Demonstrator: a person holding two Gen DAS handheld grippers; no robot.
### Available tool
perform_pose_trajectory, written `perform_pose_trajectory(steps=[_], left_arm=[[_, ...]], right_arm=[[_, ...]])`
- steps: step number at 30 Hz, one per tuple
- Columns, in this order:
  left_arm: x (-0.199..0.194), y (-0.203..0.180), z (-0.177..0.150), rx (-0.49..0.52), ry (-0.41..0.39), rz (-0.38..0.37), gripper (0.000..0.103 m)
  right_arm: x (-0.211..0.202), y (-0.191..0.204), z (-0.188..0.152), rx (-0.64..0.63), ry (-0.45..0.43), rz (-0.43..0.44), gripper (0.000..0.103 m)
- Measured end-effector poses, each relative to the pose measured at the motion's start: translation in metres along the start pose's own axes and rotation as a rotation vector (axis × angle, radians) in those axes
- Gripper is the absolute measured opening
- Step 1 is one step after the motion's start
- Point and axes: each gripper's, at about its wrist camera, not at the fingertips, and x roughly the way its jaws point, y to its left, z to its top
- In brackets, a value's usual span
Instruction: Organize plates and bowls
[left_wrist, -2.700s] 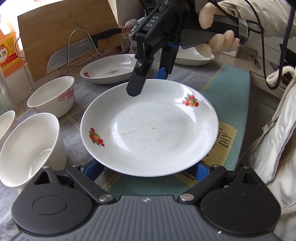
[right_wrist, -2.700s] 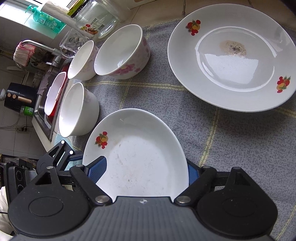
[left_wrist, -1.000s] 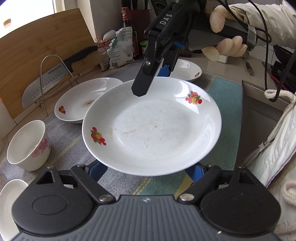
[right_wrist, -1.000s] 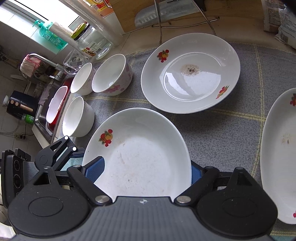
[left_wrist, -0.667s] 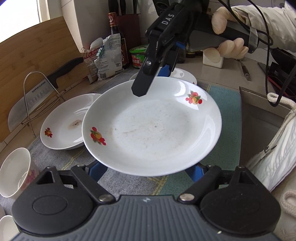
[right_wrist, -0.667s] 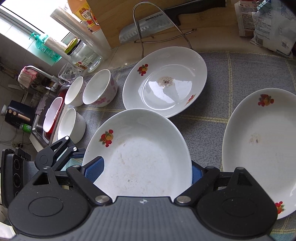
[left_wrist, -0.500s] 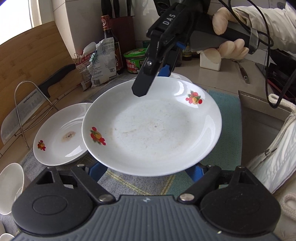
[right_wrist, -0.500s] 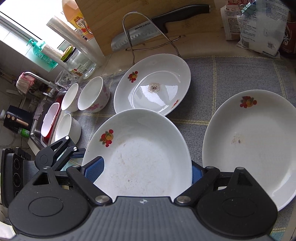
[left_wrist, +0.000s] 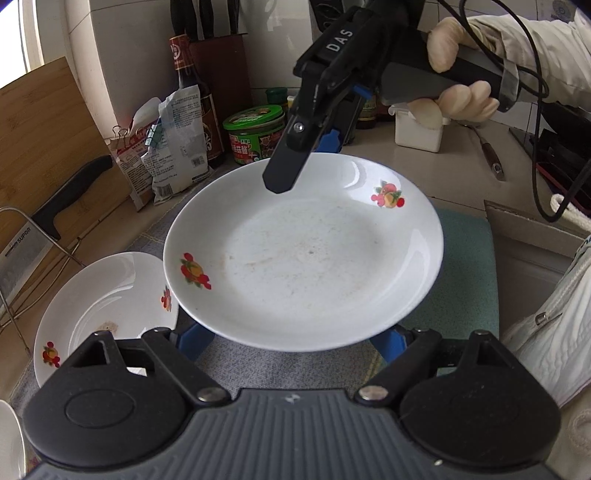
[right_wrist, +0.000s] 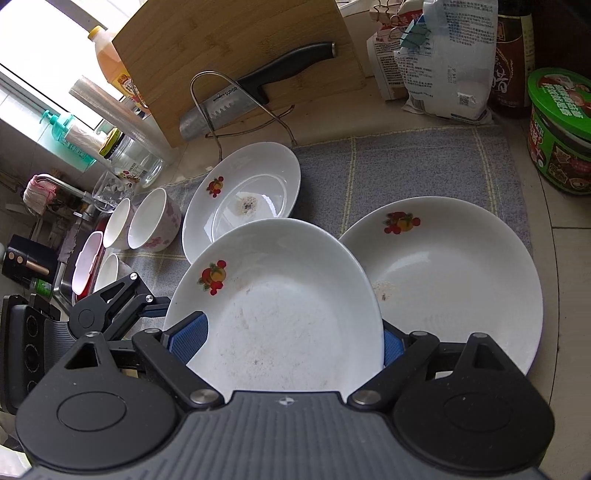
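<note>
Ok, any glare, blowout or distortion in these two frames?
Left wrist view: window blown out at top left, glare streaks on the held plate, edges bent by the fisheye. Right wrist view: window overexposed, sheen in the far plate; both sharp.

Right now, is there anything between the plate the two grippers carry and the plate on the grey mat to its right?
Nothing visible. The carried plate is clamped by the right gripper and left gripper, with its edge overlapping the empty plate on the grey mat.
</note>
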Motion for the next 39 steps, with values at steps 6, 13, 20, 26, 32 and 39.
perform_pose_trajectory(steps=[6, 13, 20, 26, 32, 39], left_arm=[[0.014, 0.003, 0.013, 0.005, 0.008, -0.003, 0.089], [0.029, 0.005, 0.026, 0.012, 0.024, -0.01, 0.089], [0.047, 0.005, 0.035, 0.021, 0.04, -0.025, 0.089], [0.06, 0.002, 0.042, 0.019, 0.058, -0.039, 0.089], [0.068, 0.003, 0.045, 0.011, 0.081, -0.047, 0.089], [0.074, 0.003, 0.046, 0.007, 0.107, -0.057, 0.089]], right_arm=[[-0.006, -0.018, 0.007, 0.001, -0.005, -0.002, 0.096], [-0.01, -0.04, 0.012, 0.008, -0.013, 0.0, 0.096], [-0.016, -0.06, 0.013, 0.027, -0.024, 0.003, 0.096], [-0.018, -0.076, 0.011, 0.046, -0.029, -0.001, 0.096], [-0.015, -0.087, 0.011, 0.059, -0.027, -0.001, 0.096], [-0.007, -0.096, 0.011, 0.068, -0.014, 0.002, 0.096]])
